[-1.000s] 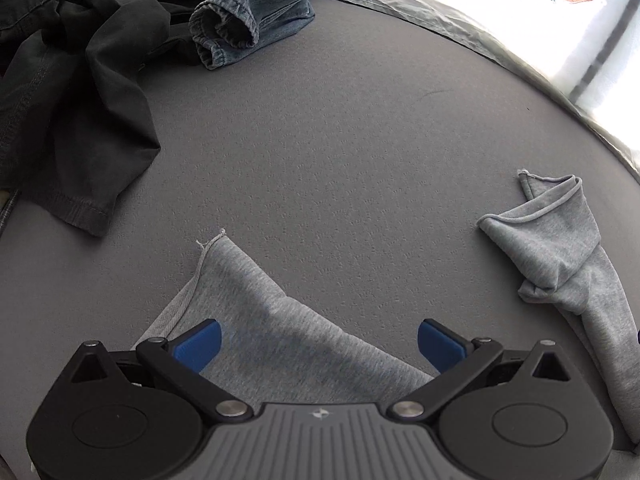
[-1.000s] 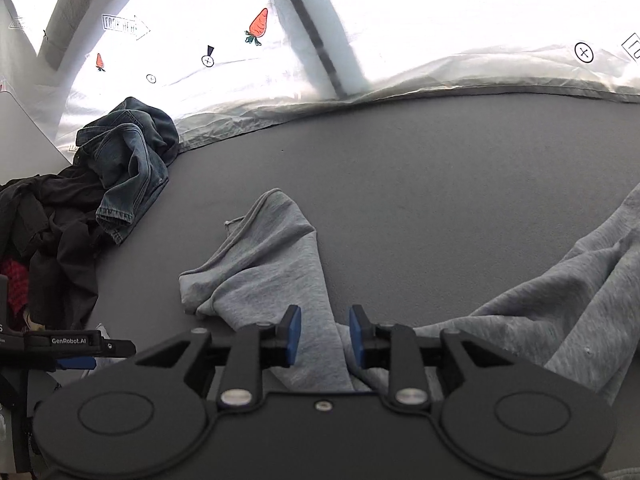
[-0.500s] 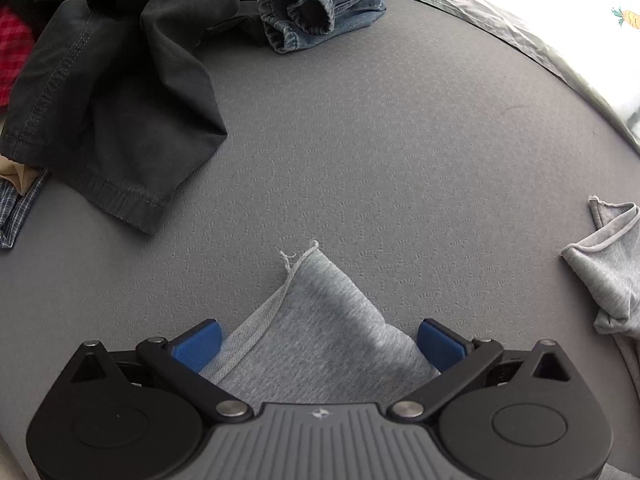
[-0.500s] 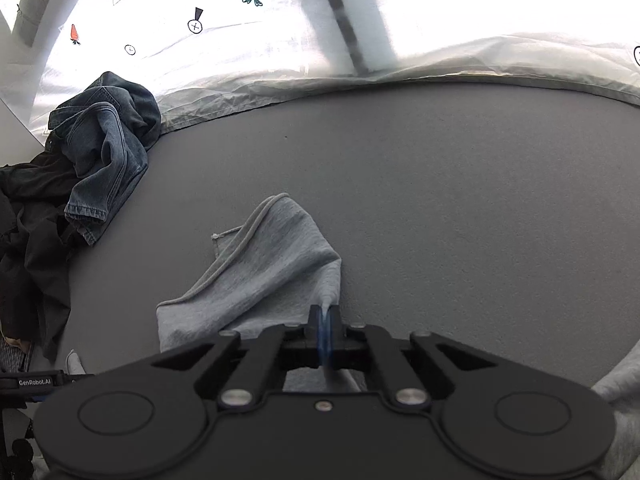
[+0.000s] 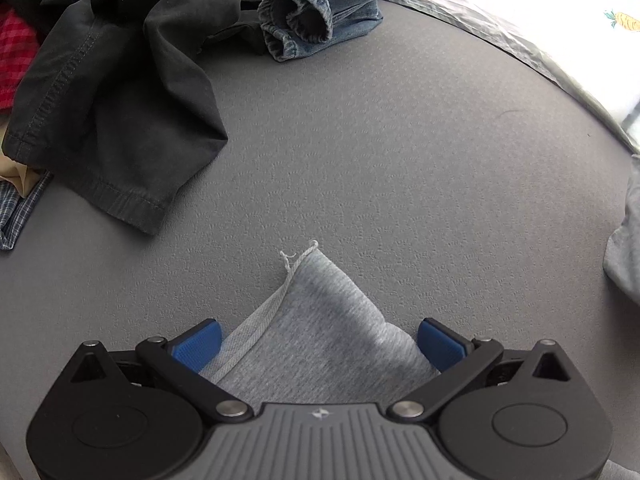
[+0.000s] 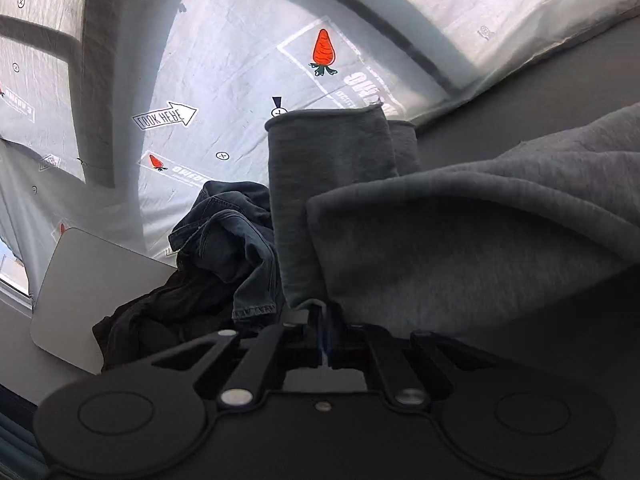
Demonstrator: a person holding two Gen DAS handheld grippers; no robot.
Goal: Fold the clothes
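Two grippers work on one grey garment spread over a grey textured surface. The left gripper has its blue pads spread wide, and a hemmed corner of the grey garment lies flat between them, a loose thread curling at its tip; the pads do not press on it. Beyond that corner the surface is bare, then comes a black garment lying crumpled at the upper left, with a rolled denim cuff just beside it and a patch of red checked cloth at the far left edge. A further fold of grey fabric shows at the right edge of this view.

The right gripper is clenched on the grey garment, its jaws having just closed, and the cloth rises from the pinched fingers in a lifted fold that hangs in front of the camera. Behind it sit the denim heap and the dark clothes, and further back a white sheet printed with carrots and arrows.
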